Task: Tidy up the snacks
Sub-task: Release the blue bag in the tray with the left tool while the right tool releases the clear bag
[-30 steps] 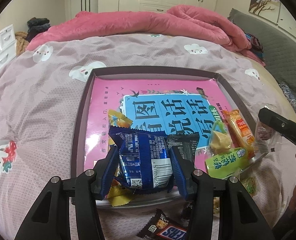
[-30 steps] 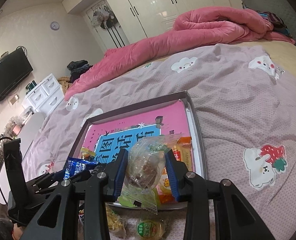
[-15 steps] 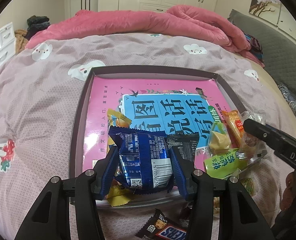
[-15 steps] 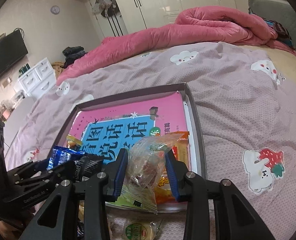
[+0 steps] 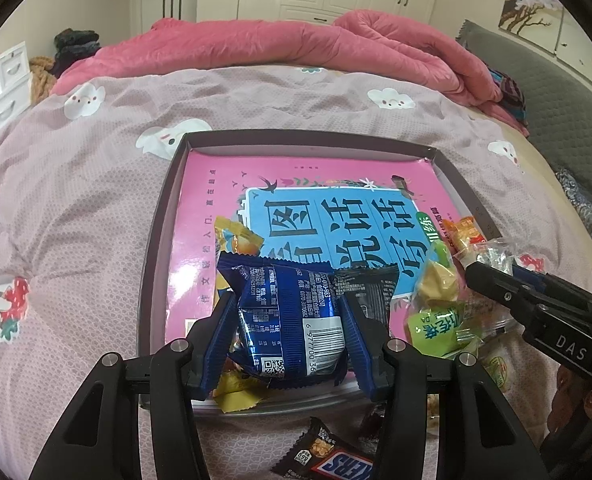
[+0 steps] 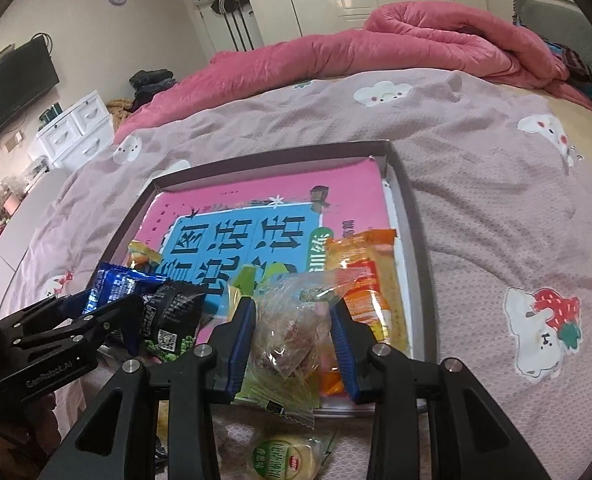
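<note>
Both hands are loaded over the near end of the tray, which sits on the mauve bedspread with a pink book lying flat inside it. The left gripper is clamped on a blue snack packet, pads pressed to either side of it, packet upright with its barcode facing the camera, hanging just over the tray's near rim. The right gripper is closed on a clear-wrapped pastry — its crinkled top edge stands above the jaws, its serrated bottom edge trails below them.

What the next move turns on, I'd say, is where that pastry hangs: above the tray's near right corner, with an orange packet just beyond it and a green packet to its left. The drop spot lies straight ahead and below the right gripper, already crowded. The right hand is plainly the nearer one to that corner; the left is busy further along the rim.

Loose on the bedspread, short of the tray — a Snickers bar and a round green-labelled cake
</note>
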The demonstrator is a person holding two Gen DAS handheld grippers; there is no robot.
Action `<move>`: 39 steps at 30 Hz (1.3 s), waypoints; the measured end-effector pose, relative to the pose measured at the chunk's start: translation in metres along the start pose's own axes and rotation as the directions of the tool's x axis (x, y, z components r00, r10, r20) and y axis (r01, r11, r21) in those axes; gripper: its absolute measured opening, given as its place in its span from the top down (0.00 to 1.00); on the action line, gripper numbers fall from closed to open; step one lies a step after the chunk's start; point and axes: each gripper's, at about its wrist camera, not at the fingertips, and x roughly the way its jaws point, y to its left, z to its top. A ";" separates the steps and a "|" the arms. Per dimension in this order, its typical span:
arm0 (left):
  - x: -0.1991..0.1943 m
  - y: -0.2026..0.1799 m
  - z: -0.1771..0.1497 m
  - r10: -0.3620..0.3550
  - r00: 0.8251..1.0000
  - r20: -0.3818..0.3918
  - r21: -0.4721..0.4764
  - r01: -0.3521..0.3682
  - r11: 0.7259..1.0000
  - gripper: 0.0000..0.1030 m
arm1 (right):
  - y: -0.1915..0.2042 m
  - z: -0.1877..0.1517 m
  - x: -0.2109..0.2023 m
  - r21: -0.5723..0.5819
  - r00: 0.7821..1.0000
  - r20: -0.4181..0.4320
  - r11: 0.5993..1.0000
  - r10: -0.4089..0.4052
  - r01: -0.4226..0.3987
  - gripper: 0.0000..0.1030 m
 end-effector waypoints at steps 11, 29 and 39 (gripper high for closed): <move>-0.001 0.001 0.000 -0.001 1.000 0.001 -0.001 0.001 1.000 0.48 | 0.003 -0.001 0.002 0.003 0.999 0.005 0.999 0.040 -0.040 0.63; 0.000 0.002 0.000 0.000 1.000 -0.002 -0.003 0.000 1.000 0.48 | 0.002 0.000 0.000 -0.025 0.998 0.022 0.998 -0.064 0.065 0.62; -0.001 0.003 -0.001 -0.009 1.000 -0.004 -0.011 0.009 1.000 0.48 | -0.003 -0.001 -0.004 0.003 0.999 0.020 0.999 -0.033 0.033 0.62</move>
